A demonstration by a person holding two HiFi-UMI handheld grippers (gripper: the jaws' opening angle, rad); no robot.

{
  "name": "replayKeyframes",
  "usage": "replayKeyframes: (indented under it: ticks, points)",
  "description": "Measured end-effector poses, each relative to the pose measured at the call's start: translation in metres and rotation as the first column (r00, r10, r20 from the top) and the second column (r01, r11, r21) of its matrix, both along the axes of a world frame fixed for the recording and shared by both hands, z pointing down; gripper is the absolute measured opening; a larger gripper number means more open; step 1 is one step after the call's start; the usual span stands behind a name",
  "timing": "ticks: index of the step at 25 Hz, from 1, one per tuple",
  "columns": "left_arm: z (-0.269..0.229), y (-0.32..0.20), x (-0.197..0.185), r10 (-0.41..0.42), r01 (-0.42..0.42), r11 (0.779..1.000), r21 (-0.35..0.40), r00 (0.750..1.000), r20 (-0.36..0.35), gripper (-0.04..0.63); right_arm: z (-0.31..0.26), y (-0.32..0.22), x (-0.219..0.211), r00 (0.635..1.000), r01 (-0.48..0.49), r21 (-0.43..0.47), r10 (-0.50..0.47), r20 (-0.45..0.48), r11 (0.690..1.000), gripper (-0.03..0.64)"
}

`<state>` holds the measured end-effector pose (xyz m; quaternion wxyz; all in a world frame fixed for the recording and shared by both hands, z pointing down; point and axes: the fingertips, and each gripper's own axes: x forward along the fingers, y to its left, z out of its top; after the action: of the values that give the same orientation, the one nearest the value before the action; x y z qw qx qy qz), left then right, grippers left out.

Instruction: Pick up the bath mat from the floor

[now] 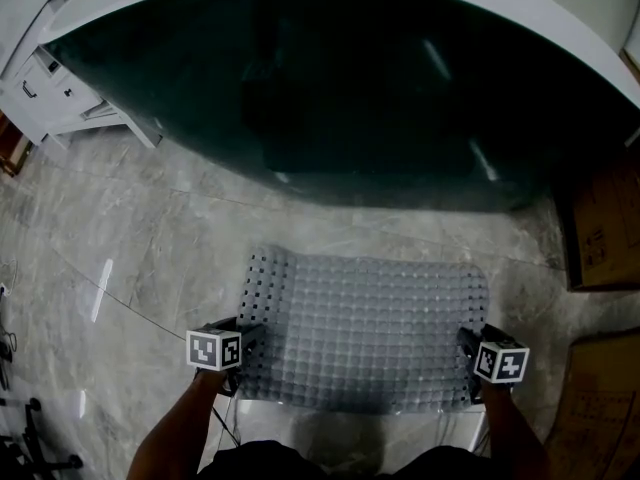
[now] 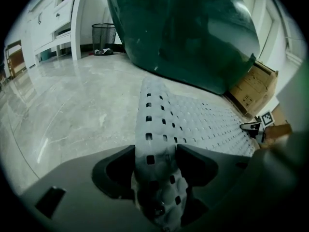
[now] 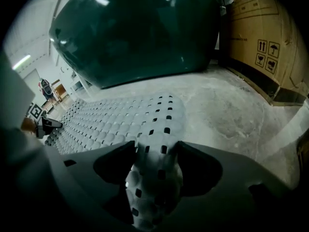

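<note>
Only close-up do left hand-held gripper (image 2: 157, 153) and right hand-held gripper (image 3: 155, 153) visibly clamp the bath mat (image 1: 365, 323).

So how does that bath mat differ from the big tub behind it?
The bath mat is pale grey; the tub is dark green. The mat is bumpy and full of holes; the tub is smooth and glossy. The mat is thin and low, its ends bunched between the left tongs and the right tongs; the tub bulks far larger. Both sit on the same grey floor.
</note>
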<state>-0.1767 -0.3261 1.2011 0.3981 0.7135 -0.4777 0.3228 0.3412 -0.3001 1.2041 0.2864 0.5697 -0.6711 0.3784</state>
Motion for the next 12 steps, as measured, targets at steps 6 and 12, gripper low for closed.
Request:
replayKeyframes:
  ticks: [6,12]
  points:
    - [-0.006,0.001,0.005,0.015,-0.014,0.999,0.042,0.999,-0.031,0.217,-0.002,0.001,-0.007,1.0,0.003,0.021,-0.003,0.024,1.0,0.221]
    - [-0.029,0.003,0.023,0.058,-0.052,0.993,0.11,0.997,-0.056,0.127,-0.032,-0.001,-0.024,0.999,0.038,0.099,-0.04,0.022,0.994,0.12]
